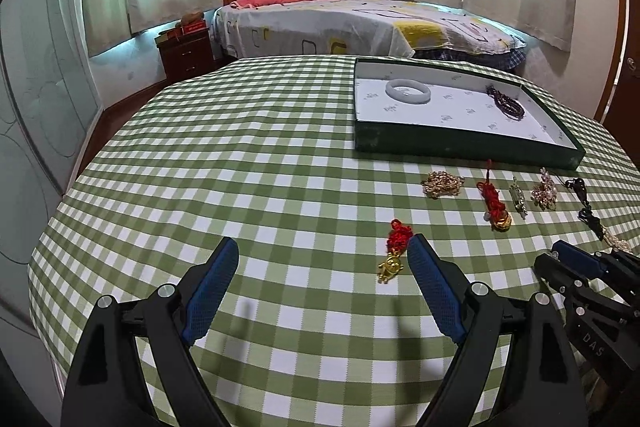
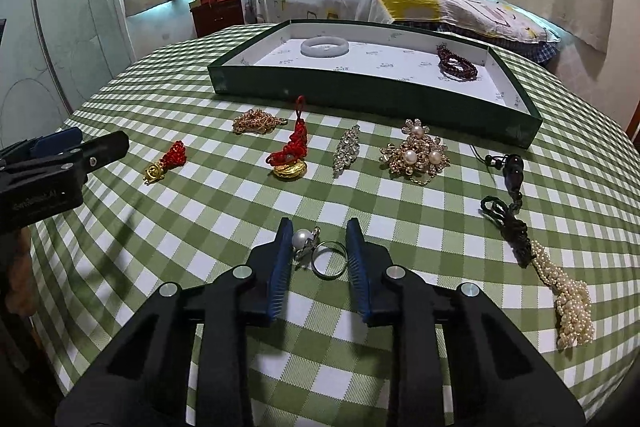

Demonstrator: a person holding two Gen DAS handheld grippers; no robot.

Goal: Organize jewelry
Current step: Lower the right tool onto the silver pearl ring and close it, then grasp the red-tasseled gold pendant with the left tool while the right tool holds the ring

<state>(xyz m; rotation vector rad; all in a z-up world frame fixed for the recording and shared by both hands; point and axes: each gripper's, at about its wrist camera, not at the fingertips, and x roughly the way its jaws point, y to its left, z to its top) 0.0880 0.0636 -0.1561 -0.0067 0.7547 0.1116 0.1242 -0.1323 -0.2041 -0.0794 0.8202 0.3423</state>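
Blue pads of our right gripper (image 2: pixel 318 251) bracket the pearl ring (image 2: pixel 320 253), seemingly touching; next we lift toward the tray (image 2: pixel 372 93). Left gripper (image 1: pixel 322 269) gapes empty.

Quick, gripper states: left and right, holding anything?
Left gripper: open, holding nothing; a red-and-gold charm lies by its right finger.
Right gripper: closed on the pearl ring, which is still on the tablecloth.

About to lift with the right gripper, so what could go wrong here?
The pearl ring lies between the right gripper's fingers, pearl against one pad; the thin band could pivot or slip out. The left gripper hangs open right beside the red-corded gold charm and could nudge it.
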